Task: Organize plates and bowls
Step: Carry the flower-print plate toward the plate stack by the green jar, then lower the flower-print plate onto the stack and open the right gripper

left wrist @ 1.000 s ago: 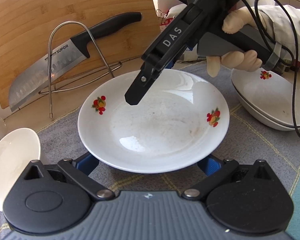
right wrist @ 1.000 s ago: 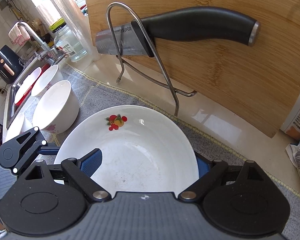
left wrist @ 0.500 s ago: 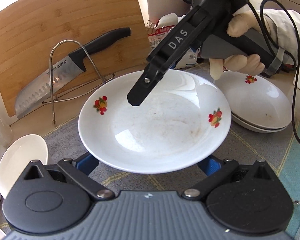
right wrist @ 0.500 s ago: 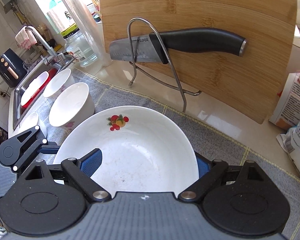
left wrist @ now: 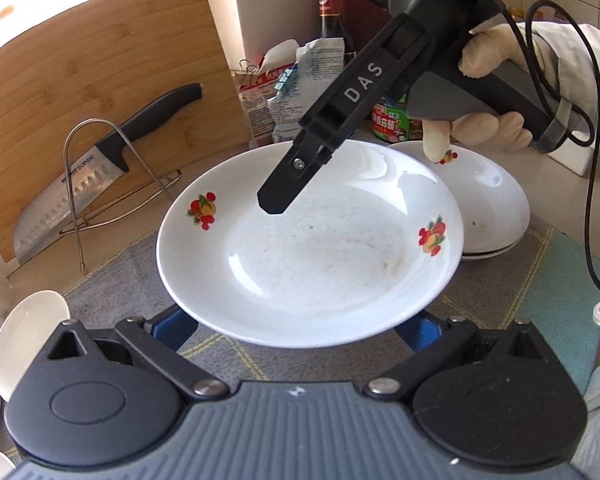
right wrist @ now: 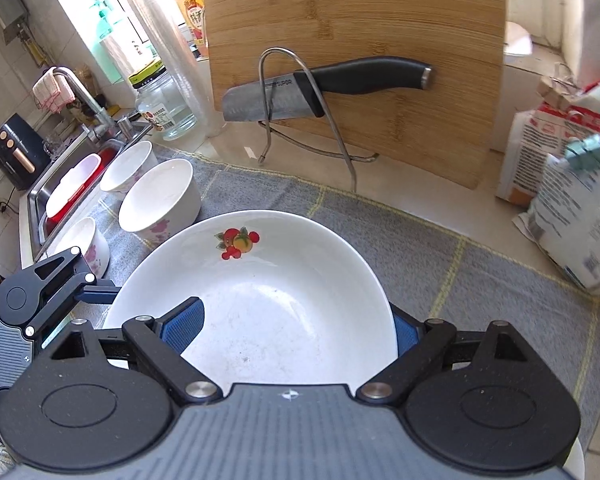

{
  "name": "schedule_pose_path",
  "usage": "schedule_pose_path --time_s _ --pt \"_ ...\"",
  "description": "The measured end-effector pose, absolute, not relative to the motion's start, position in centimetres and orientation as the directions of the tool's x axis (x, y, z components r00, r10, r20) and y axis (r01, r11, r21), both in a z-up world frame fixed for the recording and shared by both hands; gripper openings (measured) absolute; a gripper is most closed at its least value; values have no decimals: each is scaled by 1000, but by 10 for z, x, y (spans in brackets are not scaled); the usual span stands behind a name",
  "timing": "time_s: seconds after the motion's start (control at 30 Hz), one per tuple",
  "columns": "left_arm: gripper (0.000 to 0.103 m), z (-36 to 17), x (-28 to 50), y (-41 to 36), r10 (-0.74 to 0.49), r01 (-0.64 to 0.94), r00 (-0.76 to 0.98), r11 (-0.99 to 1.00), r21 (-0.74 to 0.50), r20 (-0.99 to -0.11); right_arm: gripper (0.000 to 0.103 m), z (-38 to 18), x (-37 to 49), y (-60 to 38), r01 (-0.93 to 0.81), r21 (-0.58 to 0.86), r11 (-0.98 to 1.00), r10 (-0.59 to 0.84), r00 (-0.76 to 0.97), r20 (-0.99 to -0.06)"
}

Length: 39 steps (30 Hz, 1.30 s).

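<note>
A white plate with fruit prints [left wrist: 312, 264] hangs above the grey mat, held from two sides. It also shows in the right wrist view [right wrist: 268, 304]. My left gripper [left wrist: 296, 328] has its blue pads spread under the plate's near rim and looks open. My right gripper [right wrist: 296, 332] is shut on the plate's far rim, one pad inside and one outside; its finger [left wrist: 284, 192] reaches over the plate in the left wrist view. A stack of matching plates [left wrist: 488, 208] sits just right of the held plate.
Several white bowls with pink flowers [right wrist: 160, 200] stand on the mat near the sink [right wrist: 60, 196]. A knife [right wrist: 324, 84] rests in a wire rack against a bamboo cutting board [right wrist: 360, 20]. Food bags [right wrist: 568, 176] and bottles crowd the back right.
Both grippers carried the plate to the right, toward the stack of plates, which now sits closer to the held plate. The cutting board and bowls have slid left in view.
</note>
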State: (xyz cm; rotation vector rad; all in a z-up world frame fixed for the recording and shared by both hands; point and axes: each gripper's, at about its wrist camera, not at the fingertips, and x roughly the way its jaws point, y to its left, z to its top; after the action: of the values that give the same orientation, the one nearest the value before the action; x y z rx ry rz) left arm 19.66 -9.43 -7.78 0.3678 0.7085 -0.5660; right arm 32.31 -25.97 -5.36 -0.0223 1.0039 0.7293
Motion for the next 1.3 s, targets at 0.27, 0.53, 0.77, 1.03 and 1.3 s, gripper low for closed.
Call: schedule_pose_path --time_s 0.27,0.53,0.77,1.03,1.3 --pt "103 -77 190 -121 -423 676 580 727 121 -696 96 -50 298 -299 -483 297 823 505 385 -772" --pt "103 -80 189 -151 -482 746 527 657 110 -700 96 -52 275 -339 -393 292 872 456 437 -776" --pt "103 -82 184 -167 -508 783 492 613 105 -707 96 -55 262 -361 -340 297 892 433 459 -776" --pt "103 -92 186 -180 -515 807 451 584 87 -729 96 -66 255 -376 -290 305 907 412 454 -790" --pt "103 -92 191 -185 -514 820 424 568 75 -746 96 -74 252 -388 -267 309 913 402 453 -796"
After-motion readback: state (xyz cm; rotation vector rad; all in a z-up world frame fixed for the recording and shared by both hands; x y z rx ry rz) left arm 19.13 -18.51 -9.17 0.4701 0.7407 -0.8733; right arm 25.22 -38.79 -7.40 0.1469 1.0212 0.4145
